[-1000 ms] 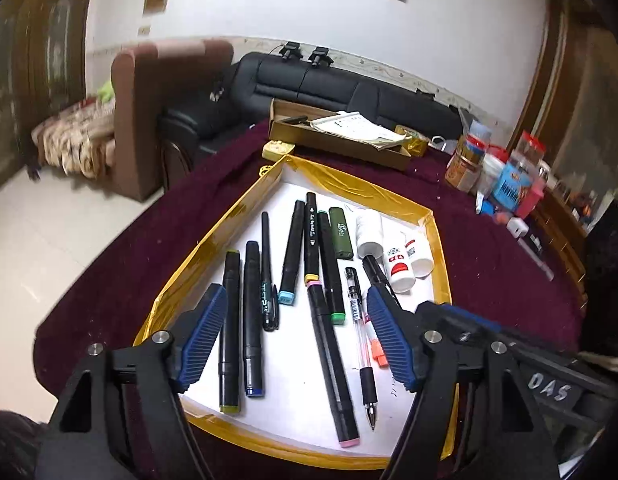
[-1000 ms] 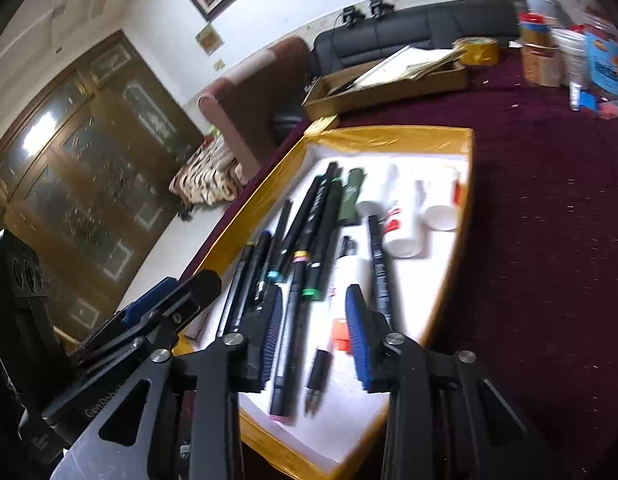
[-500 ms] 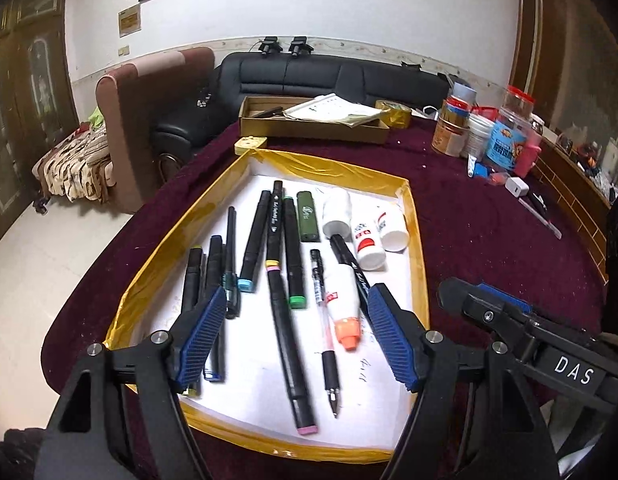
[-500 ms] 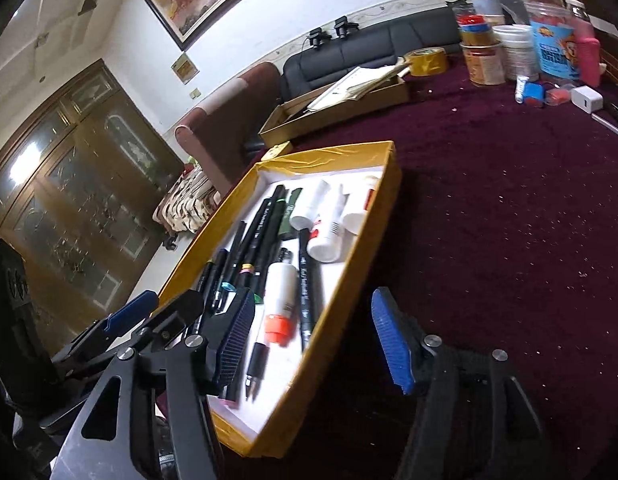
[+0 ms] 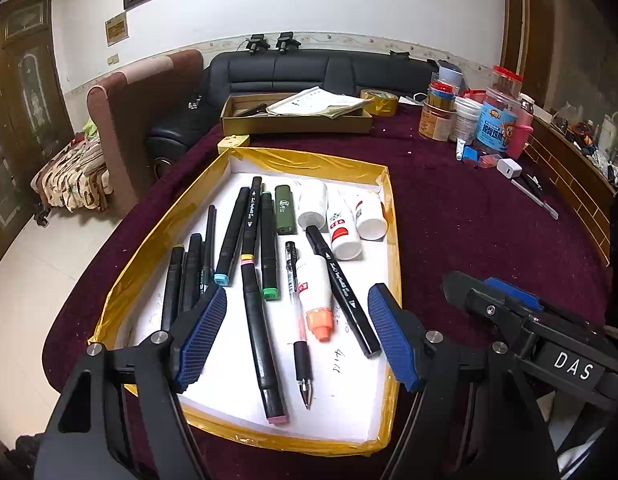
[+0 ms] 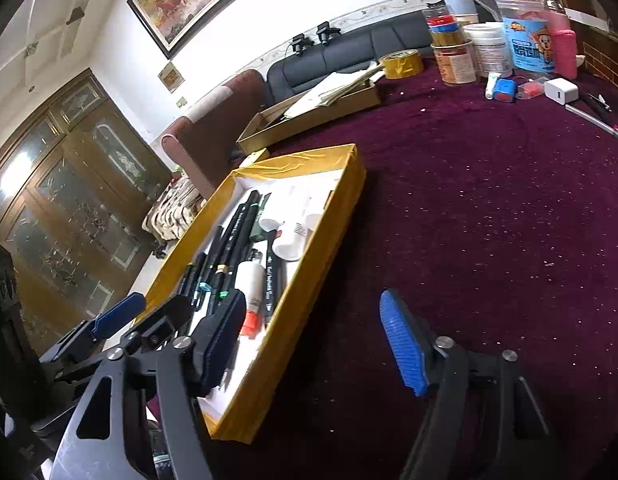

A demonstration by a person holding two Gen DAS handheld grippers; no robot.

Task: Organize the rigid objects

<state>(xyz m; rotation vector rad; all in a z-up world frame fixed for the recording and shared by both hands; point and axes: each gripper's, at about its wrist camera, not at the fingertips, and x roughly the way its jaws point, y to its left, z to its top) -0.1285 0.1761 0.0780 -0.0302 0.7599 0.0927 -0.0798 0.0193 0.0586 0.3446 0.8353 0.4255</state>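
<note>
Both grippers hang empty over the maroon table [image 6: 489, 220]. Left gripper [image 5: 297, 336] has its jaws apart above the gold-edged tray [image 5: 393, 240] — markers, a pen [image 5: 297, 312] and white bottles lie inside it. Right gripper [image 6: 313, 344] is opening — nothing between its jaws, one pad over the tray's near corner, the other over bare cloth.

Bright indoor light, fisheye-warped edges
</note>
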